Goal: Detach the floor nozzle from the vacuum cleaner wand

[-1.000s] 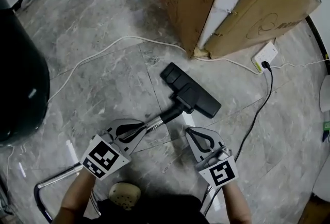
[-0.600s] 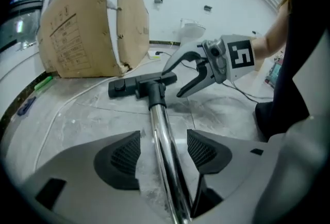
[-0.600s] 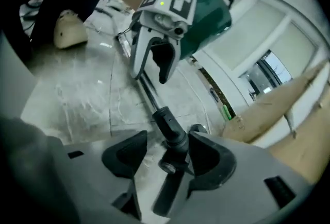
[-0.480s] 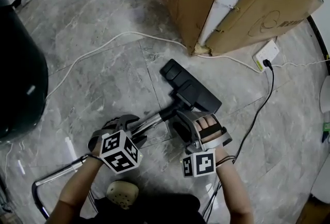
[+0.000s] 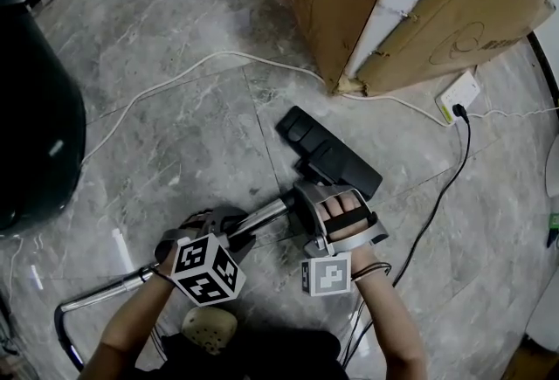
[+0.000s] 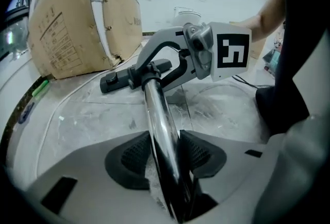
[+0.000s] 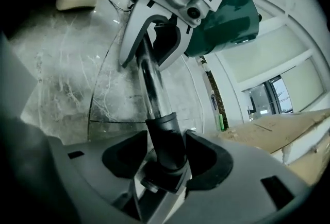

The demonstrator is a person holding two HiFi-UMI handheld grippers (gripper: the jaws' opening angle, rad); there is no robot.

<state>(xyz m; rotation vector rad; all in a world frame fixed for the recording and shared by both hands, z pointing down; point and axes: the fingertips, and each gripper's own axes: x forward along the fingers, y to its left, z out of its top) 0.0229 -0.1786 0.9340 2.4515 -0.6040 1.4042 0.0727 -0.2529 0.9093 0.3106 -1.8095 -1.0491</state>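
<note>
The black floor nozzle lies flat on the grey marble floor, and its neck joins the chrome wand, which runs down-left. My left gripper sits over the wand; its jaws have just been closing, and both pads now press on the chrome tube. My right gripper straddles the black neck just behind the nozzle. Its jaws have opened wide within the last second and stand close on either side of the neck without a clear squeeze. The left gripper view shows the nozzle beyond the right gripper.
A large cardboard box stands behind the nozzle. A white cable and a black cable cross the floor to a power strip. A dark green bin is at left, and a beige slipper lies near my feet.
Both grippers came down onto the vacuum. The left opened and settled round the wand. The right rolled over, opened and came round the nozzle's neck.
</note>
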